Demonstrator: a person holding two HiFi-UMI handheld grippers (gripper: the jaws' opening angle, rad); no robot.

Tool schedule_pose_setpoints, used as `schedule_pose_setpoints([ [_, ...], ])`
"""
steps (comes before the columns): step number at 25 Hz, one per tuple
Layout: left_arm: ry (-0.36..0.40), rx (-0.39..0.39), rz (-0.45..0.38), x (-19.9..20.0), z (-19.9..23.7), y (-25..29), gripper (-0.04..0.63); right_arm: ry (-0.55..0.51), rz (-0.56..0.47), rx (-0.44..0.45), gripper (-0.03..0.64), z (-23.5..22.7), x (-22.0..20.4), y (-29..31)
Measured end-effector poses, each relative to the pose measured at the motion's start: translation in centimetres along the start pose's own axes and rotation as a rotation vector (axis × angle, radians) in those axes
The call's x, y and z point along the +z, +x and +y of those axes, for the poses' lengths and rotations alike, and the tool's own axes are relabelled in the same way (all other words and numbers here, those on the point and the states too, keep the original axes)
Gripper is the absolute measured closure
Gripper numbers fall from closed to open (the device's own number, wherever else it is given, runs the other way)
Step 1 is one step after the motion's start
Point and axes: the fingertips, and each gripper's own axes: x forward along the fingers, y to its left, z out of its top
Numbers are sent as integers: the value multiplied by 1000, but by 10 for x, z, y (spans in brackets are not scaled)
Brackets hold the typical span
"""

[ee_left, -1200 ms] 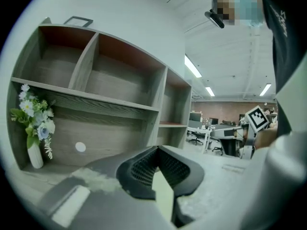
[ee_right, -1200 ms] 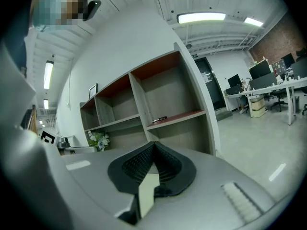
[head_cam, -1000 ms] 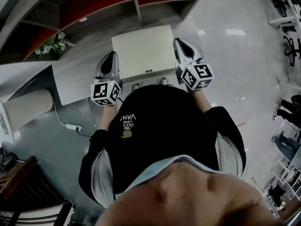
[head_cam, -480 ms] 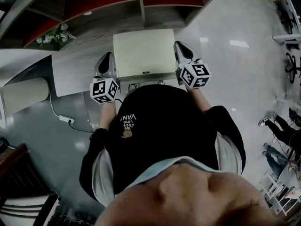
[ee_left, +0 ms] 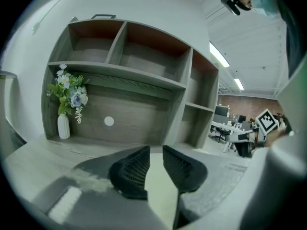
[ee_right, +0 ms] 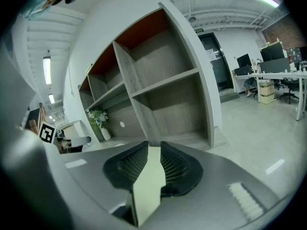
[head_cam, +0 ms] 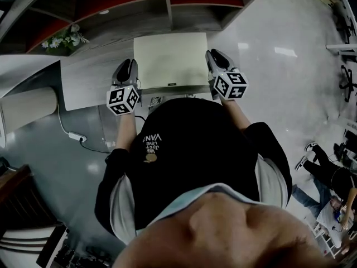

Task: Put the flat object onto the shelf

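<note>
Overhead, the flat cream board is lying on the shelf ledge between left gripper and right gripper. Left gripper view: jaws, just opening, are standing slightly apart astride its edge. Right gripper view: likewise, opposite edge.

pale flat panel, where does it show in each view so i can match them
Head view: the pale cream flat rectangular panel is at top centre.
Left gripper view: a pale strip at bottom centre, between the left gripper's jaws, which have just been opening.
Right gripper view: edge-on at bottom centre, between the right gripper's jaws, likewise just opening.
Shared landmark: the white vase of flowers.
</note>
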Motion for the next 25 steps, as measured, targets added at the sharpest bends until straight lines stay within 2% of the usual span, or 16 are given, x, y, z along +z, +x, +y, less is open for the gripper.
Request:
schedule_pose_setpoints([
  [5, -33, 5, 71, -22, 6, 11, 444, 37, 61, 1, 433, -11, -19, 10],
  [12, -119, -1, 159, -51, 15, 27, 342, 59, 122, 18, 402, -21, -38, 23],
  [19, -152, -39, 268, -73, 17, 43, 318, 109, 188, 42, 388, -26, -56, 37],
  [25, -221, -66, 330, -85, 20, 56, 304, 170, 237, 47, 377, -30, -70, 49],
])
